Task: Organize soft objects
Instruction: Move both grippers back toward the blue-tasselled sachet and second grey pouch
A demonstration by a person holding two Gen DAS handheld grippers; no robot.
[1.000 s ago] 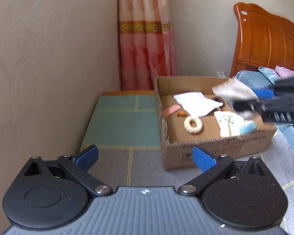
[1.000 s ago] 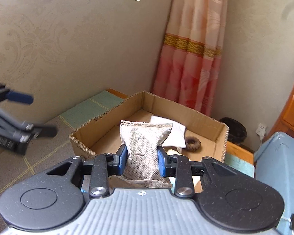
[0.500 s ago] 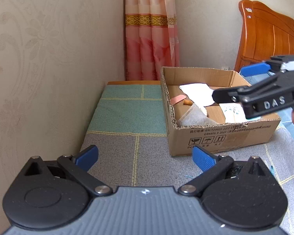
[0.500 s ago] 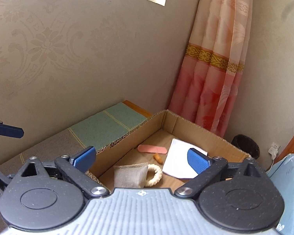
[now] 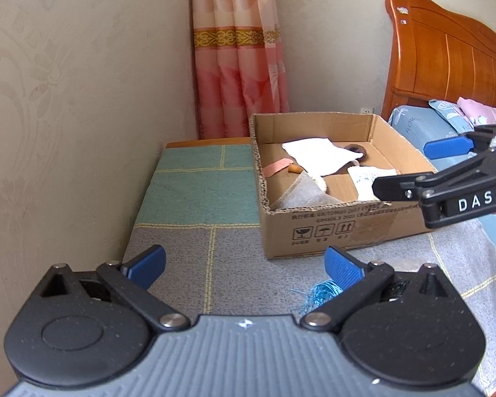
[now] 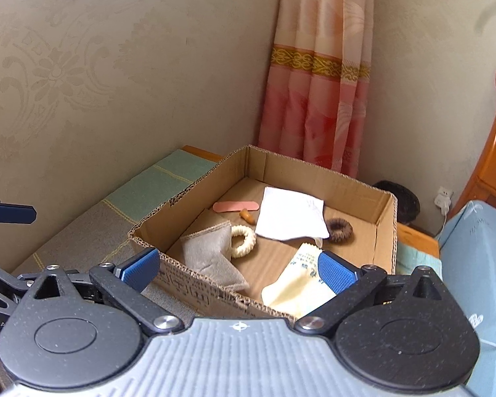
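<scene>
Soft grey woven fabric pouch (image 6: 211, 258), a second ago pinched between the right gripper's (image 6: 238, 269) blue pads, now lies slumped in the near left corner of the open brown cardboard box (image 6: 385, 228), leaning on the front wall and touching the cream knitted ring (image 6: 244, 241). The right gripper has let go and drawn back over the box's front edge, jaws spread wide and empty. The left gripper (image 5: 244, 264) hangs over the grey patchwork mat (image 5: 188, 261), also wide open with nothing held, as it was earlier. That drop looks finished, so one more soft item is sorted. A tangle of blue thread (image 5: 317, 292) lies on the mat just beside the left gripper's right finger; it may be the next thing to collect, though it is too small to identify.
</scene>
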